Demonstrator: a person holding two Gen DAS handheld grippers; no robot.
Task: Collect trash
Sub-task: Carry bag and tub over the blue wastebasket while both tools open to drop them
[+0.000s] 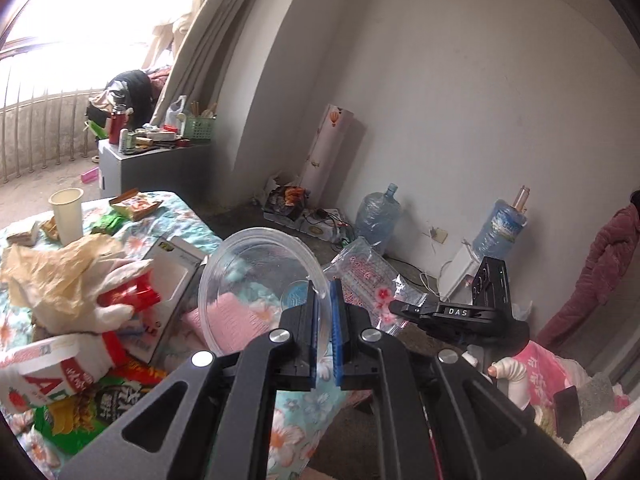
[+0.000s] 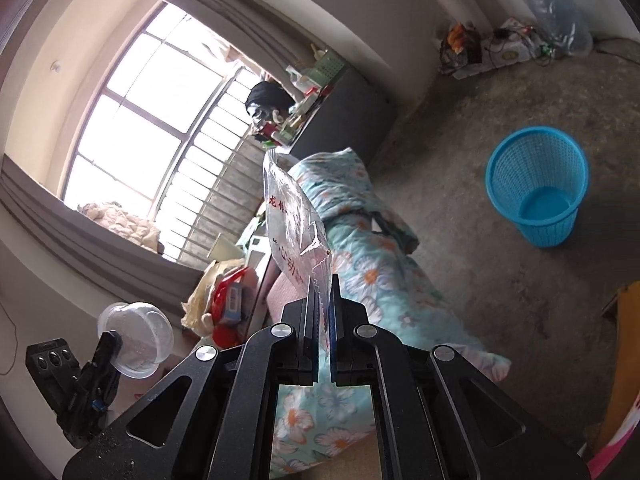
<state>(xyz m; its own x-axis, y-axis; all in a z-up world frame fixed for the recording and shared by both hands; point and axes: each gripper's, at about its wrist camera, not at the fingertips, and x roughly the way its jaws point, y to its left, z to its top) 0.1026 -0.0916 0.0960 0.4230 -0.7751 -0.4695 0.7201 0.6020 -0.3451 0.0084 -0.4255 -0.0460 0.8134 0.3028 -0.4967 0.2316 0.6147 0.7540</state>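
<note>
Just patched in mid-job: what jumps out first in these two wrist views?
The left gripper is shut on the rim of a clear plastic bowl, lifted above the littered floral bedspread. The right gripper pinches a clear printed bag that stands up from its fingers. On the bare floor to the right stands a bright blue basket, apparently empty.

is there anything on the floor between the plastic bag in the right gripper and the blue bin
Nothing visible does. The right gripper is shut on the clear printed plastic bag, and the round blue mesh plastic bin stands open and upright on bare concrete floor. Only the edge of the floral-quilted bed lies below the bag.
</note>
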